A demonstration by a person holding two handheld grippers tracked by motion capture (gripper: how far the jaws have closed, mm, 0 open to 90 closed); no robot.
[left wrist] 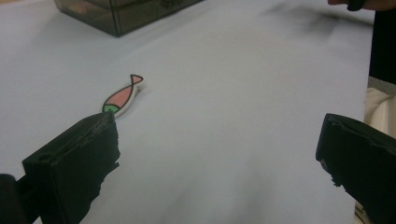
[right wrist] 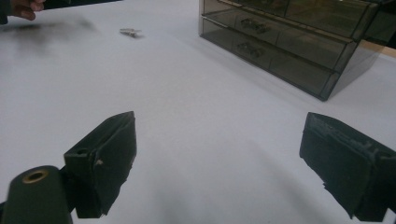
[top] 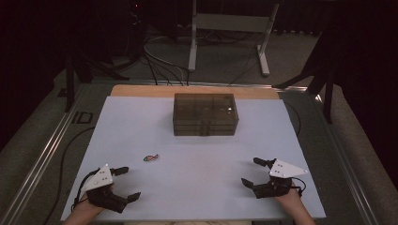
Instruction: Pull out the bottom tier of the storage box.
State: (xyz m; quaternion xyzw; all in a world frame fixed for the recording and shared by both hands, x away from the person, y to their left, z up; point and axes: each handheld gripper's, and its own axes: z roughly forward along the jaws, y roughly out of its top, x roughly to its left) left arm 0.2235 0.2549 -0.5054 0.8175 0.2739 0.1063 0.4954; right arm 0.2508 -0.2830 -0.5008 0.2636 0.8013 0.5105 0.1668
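Observation:
A small fish-shaped piece (top: 151, 158), pink with a green head, lies flat on the white table (top: 197, 154); in the left gripper view the fish (left wrist: 122, 96) lies just beyond the left jaw. My left gripper (top: 127, 183) rests at the front left, open and empty, with the fish a short way ahead of it. My right gripper (top: 252, 172) rests at the front right, open and empty. A smoky translucent drawer box (top: 205, 114) stands at the back middle of the table, and the box (right wrist: 289, 42) shows two drawer fronts with handles in the right gripper view.
The white table's front edge runs just behind both hands. A metal rail (top: 40, 159) borders the table at the left. Cables (top: 159, 70) and a table frame (top: 225, 28) stand on the floor beyond. The fish (right wrist: 130, 32) lies far off in the right gripper view.

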